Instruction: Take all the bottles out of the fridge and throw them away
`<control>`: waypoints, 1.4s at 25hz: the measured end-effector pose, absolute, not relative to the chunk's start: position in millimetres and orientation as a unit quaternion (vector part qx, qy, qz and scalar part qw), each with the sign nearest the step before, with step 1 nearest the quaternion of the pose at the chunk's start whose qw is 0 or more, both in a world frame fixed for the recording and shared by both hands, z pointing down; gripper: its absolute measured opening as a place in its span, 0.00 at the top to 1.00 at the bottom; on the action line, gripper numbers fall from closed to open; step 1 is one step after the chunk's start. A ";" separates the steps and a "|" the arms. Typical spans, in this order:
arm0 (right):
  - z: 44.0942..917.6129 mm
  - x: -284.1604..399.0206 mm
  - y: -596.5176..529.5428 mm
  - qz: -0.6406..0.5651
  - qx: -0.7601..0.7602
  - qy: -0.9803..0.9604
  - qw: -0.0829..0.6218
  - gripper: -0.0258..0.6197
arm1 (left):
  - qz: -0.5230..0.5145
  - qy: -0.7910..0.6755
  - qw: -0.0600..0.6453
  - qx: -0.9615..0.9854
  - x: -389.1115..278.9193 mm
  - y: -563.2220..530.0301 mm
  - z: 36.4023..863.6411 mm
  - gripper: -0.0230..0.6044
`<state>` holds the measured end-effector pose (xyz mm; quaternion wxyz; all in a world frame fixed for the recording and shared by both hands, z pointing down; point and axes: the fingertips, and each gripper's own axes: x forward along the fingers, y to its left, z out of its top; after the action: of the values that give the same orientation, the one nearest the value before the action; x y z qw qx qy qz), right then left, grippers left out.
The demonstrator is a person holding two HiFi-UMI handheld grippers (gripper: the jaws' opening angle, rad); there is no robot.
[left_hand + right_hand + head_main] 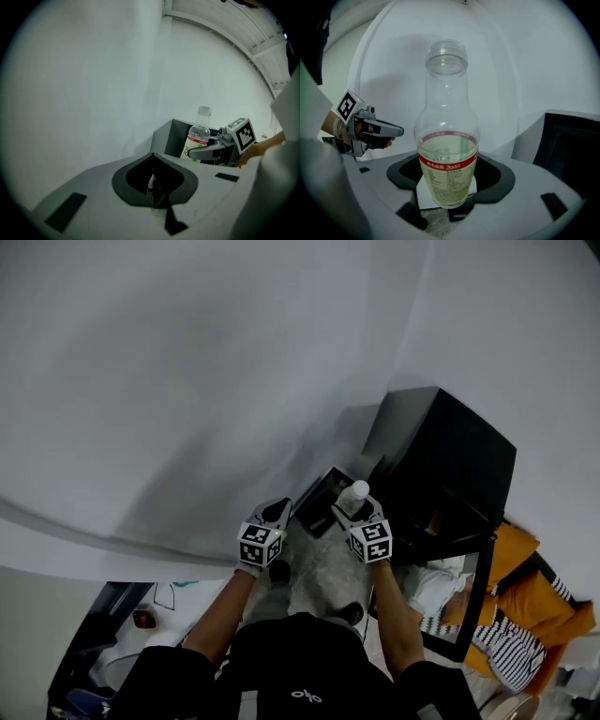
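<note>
A clear plastic bottle [447, 154] with a red-banded label and a little pale liquid stands upright between the jaws of my right gripper [447, 202], which is shut on its lower half. In the head view the bottle's cap [354, 491] shows just above the right gripper [356, 509], over the near side of a dark open bin [319, 507]. My left gripper [276, 513] hovers a little to the left, shut and empty [157, 190]. From the left gripper view the bottle [199, 133] and the right gripper [204, 151] sit in front of the grey bin [166, 138].
A black fridge [450, 456] stands at the right, its glass door [464, 601] swung open toward me. Orange and striped cloth [525, 606] lies beyond the door. A white wall fills the far side. My shoes [279, 570] stand on speckled floor.
</note>
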<state>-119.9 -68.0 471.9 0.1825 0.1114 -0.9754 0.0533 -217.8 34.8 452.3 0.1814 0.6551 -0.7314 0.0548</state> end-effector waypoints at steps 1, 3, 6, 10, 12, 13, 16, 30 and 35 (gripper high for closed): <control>473.4 -124.4 -67.8 0.053 0.107 -0.976 0.183 0.47 | 0.055 -0.734 0.182 0.652 -221.7 37.7 453.4 0.97; 476.3 -133.0 -68.5 0.052 0.102 -0.976 0.185 0.47 | 0.056 -0.738 0.185 0.647 -229.1 41.6 457.3 0.97; 483.8 -143.4 -72.3 0.055 0.099 -0.975 0.189 0.47 | 0.059 -0.739 0.192 0.644 -237.3 44.0 464.5 0.97; 497.8 -155.4 -83.9 0.060 0.104 -0.973 0.199 0.47 | 0.058 -0.733 0.197 0.648 -244.4 37.7 473.5 0.97; 507.4 -160.4 -87.7 0.066 0.107 -0.971 0.206 0.47 | 0.058 -0.728 0.201 0.653 -246.9 33.8 480.6 0.97; 513.0 -162.2 -88.7 0.071 0.109 -0.969 0.209 0.47 | 0.059 -0.724 0.204 0.656 -247.8 31.9 484.5 0.97; 529.6 -168.9 -94.7 0.081 0.117 -0.965 0.219 0.47 | 0.059 -0.712 0.213 0.667 -252.0 21.9 495.4 0.97; 670.0 -217.7 -153.9 0.119 0.156 -0.952 0.234 0.47 | 0.047 -0.670 0.242 0.700 -277.2 -48.5 606.0 0.97; 756.7 -230.2 -164.8 0.139 0.171 -0.944 0.244 0.47 | 0.041 -0.662 0.261 0.702 -289.3 -71.7 681.0 0.97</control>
<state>-230.2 -164.8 756.7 0.2439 0.1715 -0.9444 0.1389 -289.3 -71.7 681.0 0.2609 0.7017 -0.6617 0.0409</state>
